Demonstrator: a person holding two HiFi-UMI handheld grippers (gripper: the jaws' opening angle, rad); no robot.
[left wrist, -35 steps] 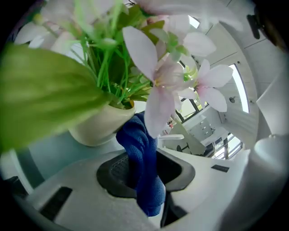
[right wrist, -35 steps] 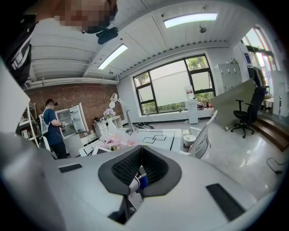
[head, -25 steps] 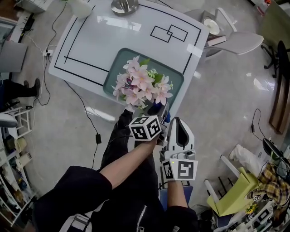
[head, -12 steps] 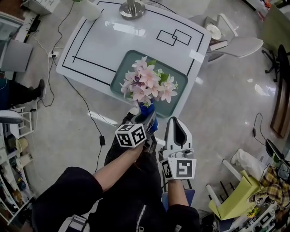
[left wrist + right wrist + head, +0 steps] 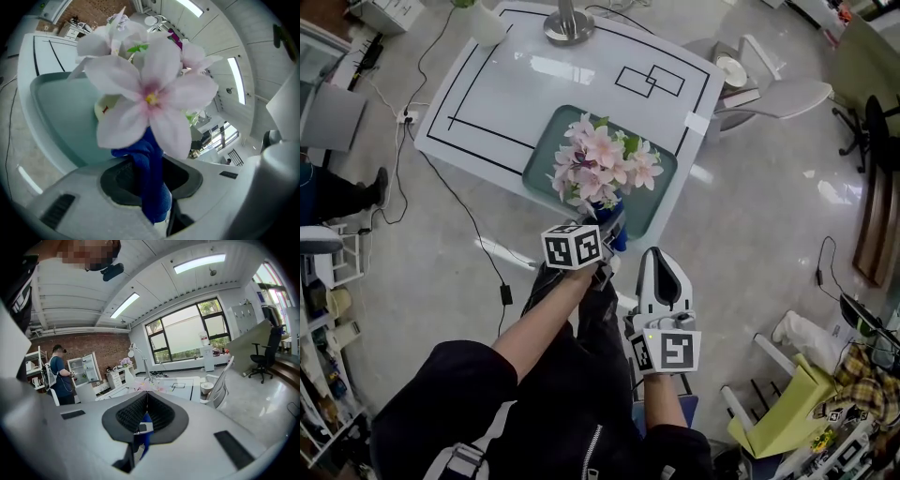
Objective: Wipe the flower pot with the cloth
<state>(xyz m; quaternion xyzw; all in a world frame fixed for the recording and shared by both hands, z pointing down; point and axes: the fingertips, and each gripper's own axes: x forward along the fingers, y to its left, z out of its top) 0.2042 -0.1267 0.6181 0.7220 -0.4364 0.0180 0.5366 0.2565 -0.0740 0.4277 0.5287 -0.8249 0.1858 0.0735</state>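
Pink artificial flowers (image 5: pixel 600 164) stand in a teal tray (image 5: pixel 661 173) at the near edge of a white table (image 5: pixel 516 84). The flower pot is hidden under the blooms in the head view. In the left gripper view a pale rounded part of the pot (image 5: pixel 105 107) shows behind a big pink bloom (image 5: pixel 151 96). My left gripper (image 5: pixel 609 232) is shut on a blue cloth (image 5: pixel 151 180) and holds it just below the flowers at the tray's near rim. My right gripper (image 5: pixel 660 260) hangs nearer to me, off the table, jaws pressed together with nothing between them (image 5: pixel 146 401).
A lamp base (image 5: pixel 569 22) stands at the table's far edge. A white chair (image 5: pixel 773 89) with a bowl sits to the right of the table. Cables (image 5: pixel 473 220) trail over the floor on the left. A person (image 5: pixel 58 376) stands far off by an open cabinet.
My left gripper has swung left and then forward, carrying the blue cloth closer under the flowers. The right gripper has barely moved.
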